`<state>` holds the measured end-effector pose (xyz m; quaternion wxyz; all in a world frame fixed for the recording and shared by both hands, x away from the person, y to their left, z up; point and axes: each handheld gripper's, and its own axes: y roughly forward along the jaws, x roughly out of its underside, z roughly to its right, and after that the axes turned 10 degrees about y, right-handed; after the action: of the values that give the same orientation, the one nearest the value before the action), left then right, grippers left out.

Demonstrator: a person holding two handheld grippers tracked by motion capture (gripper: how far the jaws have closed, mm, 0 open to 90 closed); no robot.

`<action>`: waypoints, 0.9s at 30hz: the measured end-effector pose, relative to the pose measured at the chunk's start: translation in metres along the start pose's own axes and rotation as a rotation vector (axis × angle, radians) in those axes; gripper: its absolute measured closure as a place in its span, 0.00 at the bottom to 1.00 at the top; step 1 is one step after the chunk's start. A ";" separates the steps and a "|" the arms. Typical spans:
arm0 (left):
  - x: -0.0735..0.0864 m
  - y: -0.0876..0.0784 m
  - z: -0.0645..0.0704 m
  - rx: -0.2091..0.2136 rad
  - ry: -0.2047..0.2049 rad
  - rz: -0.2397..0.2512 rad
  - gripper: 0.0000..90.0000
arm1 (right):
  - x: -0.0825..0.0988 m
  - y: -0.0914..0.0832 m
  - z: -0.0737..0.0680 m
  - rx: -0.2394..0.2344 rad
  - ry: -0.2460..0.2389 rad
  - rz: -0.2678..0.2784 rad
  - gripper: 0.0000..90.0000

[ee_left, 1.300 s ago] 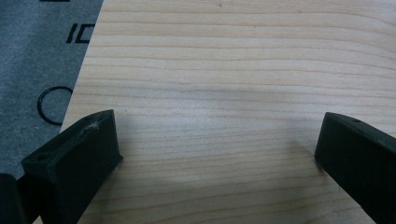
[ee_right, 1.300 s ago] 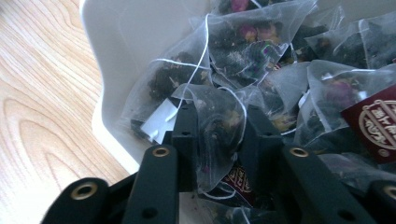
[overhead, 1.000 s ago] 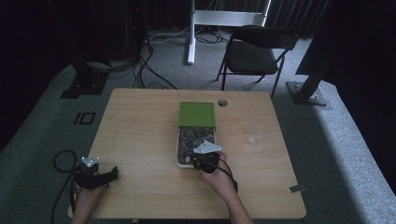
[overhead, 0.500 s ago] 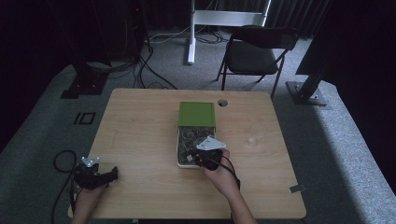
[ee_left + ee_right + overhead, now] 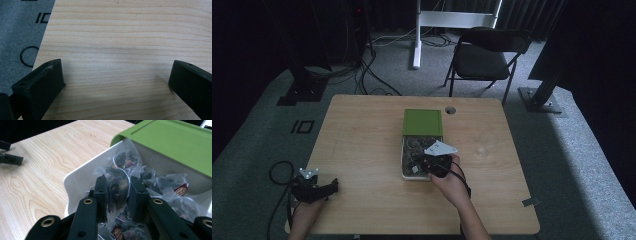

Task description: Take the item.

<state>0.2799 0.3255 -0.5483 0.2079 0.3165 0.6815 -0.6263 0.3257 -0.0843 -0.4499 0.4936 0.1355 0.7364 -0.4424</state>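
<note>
Wooden table [image 5: 362, 135], white box [image 5: 403, 161] at its middle, green lid [image 5: 423, 121] slid toward the far side. Right gripper [image 5: 117, 188] over the box's near end, jaws clamped on a tea bag [image 5: 117, 185]. Left gripper [image 5: 116, 77] at near-left corner, jaws wide apart, nothing between.

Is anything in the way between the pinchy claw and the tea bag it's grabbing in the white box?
No. The right gripper has its jaws shut on a tea bag, touching both its sides, inside the white box. The green lid sits further back, not between them.
</note>
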 end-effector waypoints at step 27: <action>0.000 0.000 0.000 0.000 0.003 -0.002 0.00 | -0.016 -0.032 0.037 0.047 0.048 0.075 0.81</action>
<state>0.2798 0.3257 -0.5482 0.2063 0.3166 0.6820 -0.6262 0.3358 -0.1278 -0.4242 0.4887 0.1851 0.7319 -0.4372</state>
